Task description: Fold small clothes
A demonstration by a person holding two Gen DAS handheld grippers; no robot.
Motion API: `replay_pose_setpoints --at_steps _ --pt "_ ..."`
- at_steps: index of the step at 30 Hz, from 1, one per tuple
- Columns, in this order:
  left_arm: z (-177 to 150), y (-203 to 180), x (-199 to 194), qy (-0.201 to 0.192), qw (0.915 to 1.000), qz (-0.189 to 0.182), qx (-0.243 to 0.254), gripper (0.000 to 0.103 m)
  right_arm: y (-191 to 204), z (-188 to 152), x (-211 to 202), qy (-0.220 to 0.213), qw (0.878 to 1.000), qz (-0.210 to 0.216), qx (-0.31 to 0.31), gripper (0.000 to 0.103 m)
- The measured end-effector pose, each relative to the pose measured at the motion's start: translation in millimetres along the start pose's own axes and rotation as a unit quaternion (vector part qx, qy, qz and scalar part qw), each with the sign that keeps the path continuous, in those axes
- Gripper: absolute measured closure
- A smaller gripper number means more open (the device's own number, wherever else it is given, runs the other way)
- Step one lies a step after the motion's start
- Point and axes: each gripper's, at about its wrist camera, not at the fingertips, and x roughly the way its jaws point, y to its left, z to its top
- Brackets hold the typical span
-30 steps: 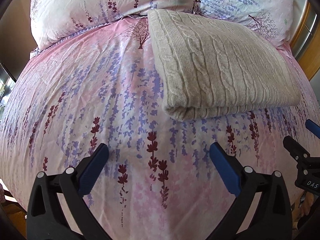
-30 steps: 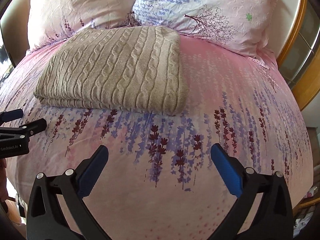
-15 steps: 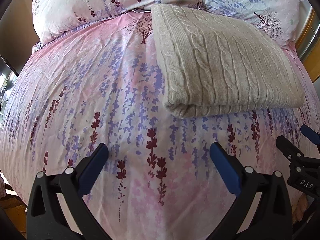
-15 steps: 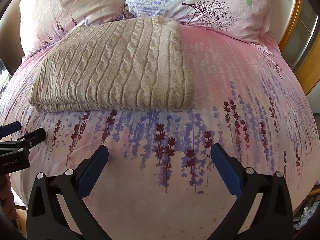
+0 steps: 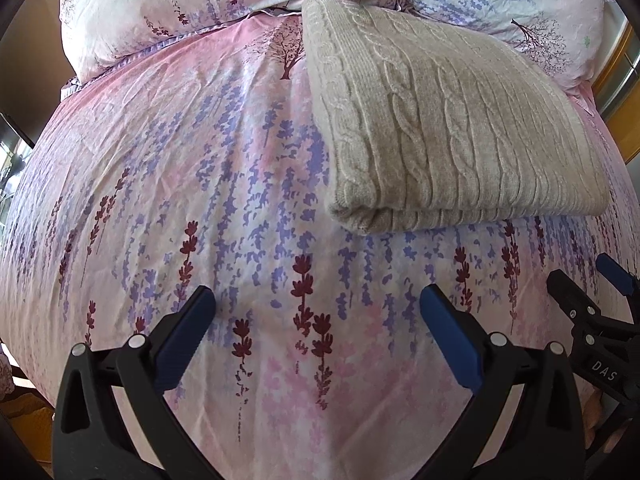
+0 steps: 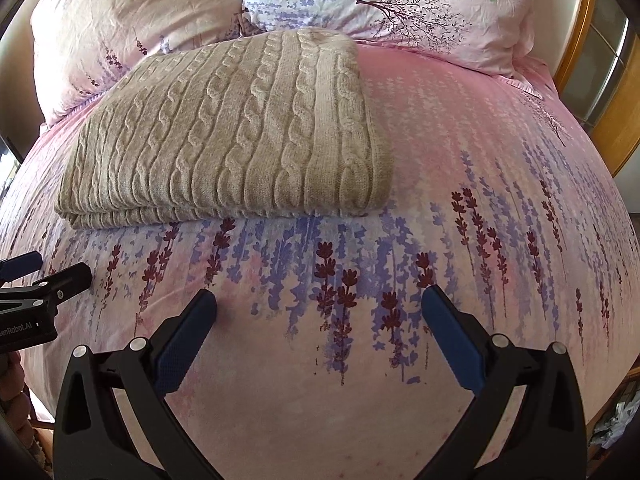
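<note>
Both views have closed in on the folded beige sweater (image 5: 448,128) near the bed's head edge, below two pillows (image 6: 384,4). Left tool (image 5: 316,332) and right tool (image 6: 318,334) gape wide, empty, over the floral bedspread (image 5: 168,184).

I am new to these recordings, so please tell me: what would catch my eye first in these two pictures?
First, the folded beige cable-knit sweater, lying on the pink lavender-print duvet just before the two pillows. Next, the left gripper and the right gripper, both open and empty, short of the sweater's near edge.
</note>
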Motion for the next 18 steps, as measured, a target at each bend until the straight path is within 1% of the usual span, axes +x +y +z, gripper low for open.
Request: replay_pose_setpoints --at_steps 18 --pt "1.1 0.5 0.1 -0.003 1.0000 0.000 0.001 0.002 0.5 0.3 0.2 0.001 1.000 0.001 -0.001 0.001"
